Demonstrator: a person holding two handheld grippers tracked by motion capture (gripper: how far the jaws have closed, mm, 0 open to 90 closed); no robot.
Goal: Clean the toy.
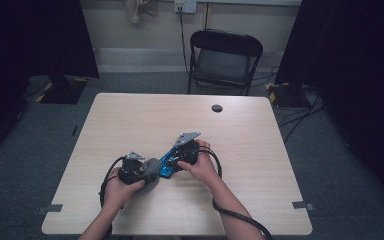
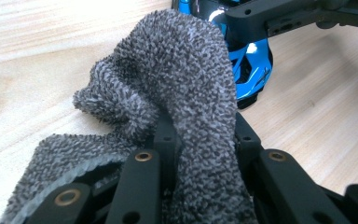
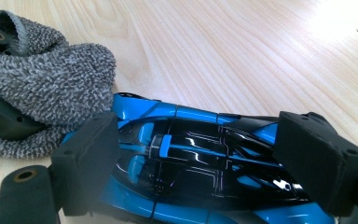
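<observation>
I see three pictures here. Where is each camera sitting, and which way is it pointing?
High view: above the person's side, looking forward and down on the table; forearms, hands, left tool and right tool show.
Left gripper view: rides the left tool, looking along its black jaws, which are shut on the grey cloth.
Right gripper view: rides the right tool, whose jaws are clamped on the blue toy car.
All three views share cloth and car.

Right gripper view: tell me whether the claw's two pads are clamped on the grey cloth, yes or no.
No. The right claw has its pads on either side of the blue and black toy car; the grey cloth sits in the left claw.
</observation>
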